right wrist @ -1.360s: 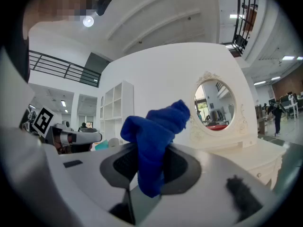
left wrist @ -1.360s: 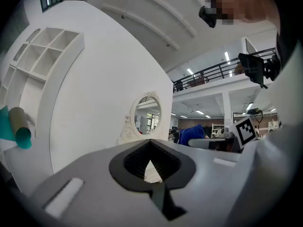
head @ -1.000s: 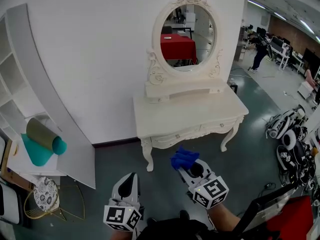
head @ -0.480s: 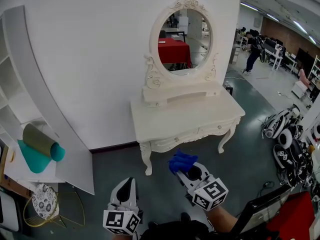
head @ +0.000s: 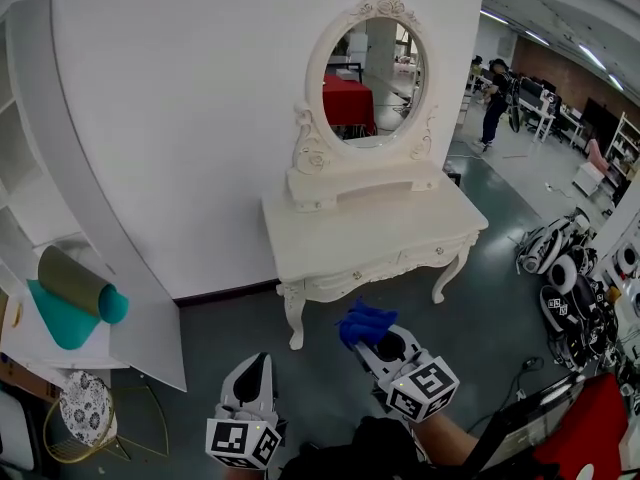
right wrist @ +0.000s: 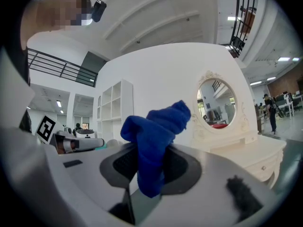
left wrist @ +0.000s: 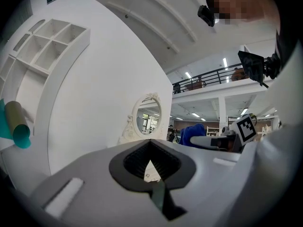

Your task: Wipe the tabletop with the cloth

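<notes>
A blue cloth (head: pixel 365 322) (right wrist: pixel 156 136) is bunched between the jaws of my right gripper (head: pixel 378 338), which is shut on it below the front edge of a white dressing table (head: pixel 370 230). That table stands against the wall with an oval mirror (head: pixel 368 72) on top, and its top looks bare. My left gripper (head: pixel 254 372) hangs lower left over the floor, jaws together with nothing between them. In the left gripper view the cloth (left wrist: pixel 194 132) and the mirror (left wrist: pixel 147 117) show ahead. The right gripper view has the table (right wrist: pixel 253 152) at right.
A white shelf unit (head: pixel 60 208) leans at left, with a teal and olive roll (head: pixel 78 290) on its lower ledge. A wire basket (head: pixel 85 413) sits on the floor bottom left. Bags and gear (head: pixel 565 268) lie on the green floor at right. A person (head: pixel 493 103) stands far back.
The head view has shifted a little, so the table and mirror sit slightly higher and left. Both grippers hold the same pose, the cloth still in the right one.
</notes>
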A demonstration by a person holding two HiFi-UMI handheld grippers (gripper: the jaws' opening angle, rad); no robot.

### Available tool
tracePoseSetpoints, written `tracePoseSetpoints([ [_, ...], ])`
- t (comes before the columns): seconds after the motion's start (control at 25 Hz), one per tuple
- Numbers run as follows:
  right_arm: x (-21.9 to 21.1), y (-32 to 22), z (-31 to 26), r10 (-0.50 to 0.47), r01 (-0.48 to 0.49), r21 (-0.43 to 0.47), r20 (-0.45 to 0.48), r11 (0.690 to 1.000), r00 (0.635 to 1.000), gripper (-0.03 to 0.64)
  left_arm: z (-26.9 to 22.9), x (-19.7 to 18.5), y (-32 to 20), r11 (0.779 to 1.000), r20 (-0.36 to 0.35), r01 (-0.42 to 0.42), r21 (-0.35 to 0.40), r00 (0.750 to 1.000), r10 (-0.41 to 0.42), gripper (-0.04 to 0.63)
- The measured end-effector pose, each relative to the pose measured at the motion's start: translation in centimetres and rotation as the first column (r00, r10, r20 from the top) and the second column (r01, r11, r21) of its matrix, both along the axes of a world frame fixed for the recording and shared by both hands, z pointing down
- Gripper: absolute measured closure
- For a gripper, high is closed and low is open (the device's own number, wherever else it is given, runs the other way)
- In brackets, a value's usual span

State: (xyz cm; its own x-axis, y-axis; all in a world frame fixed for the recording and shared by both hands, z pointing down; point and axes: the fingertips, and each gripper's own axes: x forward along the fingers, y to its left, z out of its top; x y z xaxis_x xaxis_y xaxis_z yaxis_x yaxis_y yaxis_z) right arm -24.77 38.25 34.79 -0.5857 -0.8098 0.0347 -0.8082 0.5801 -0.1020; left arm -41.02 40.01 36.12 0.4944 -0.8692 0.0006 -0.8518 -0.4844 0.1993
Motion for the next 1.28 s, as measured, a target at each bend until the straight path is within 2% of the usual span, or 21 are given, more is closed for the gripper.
tracePoseSetpoints([
  [0.2,-0.4,-1.7,-0.3,-0.011,0.011,0.008,0.001,1.000,1.000,0.494,0.1,-0.6,-1.5,1.000,-0.006,0.007,-0.010,1.000,-0.007,0.589],
  [0.64,2.1,-10.7,-0.5,-0.087,0.087,0.017,0.028,0.996,0.996,0.494,-0.3,1.1,-9.1,0.997,0.053,0.078,0.000,0.996,-0.078,0.589],
  [1.12,6.0,-21.6,0.2,-0.146,0.147,-0.008,0.038,0.989,0.989,0.494,-0.3,5.6,-19.1,0.993,0.090,0.116,-0.004,0.989,-0.116,0.589],
  [1.28,7.5,-24.4,0.5,-0.166,0.167,-0.017,0.031,0.986,0.986,0.494,-0.4,7.8,-21.8,0.995,0.094,0.098,-0.009,0.991,-0.097,0.589],
])
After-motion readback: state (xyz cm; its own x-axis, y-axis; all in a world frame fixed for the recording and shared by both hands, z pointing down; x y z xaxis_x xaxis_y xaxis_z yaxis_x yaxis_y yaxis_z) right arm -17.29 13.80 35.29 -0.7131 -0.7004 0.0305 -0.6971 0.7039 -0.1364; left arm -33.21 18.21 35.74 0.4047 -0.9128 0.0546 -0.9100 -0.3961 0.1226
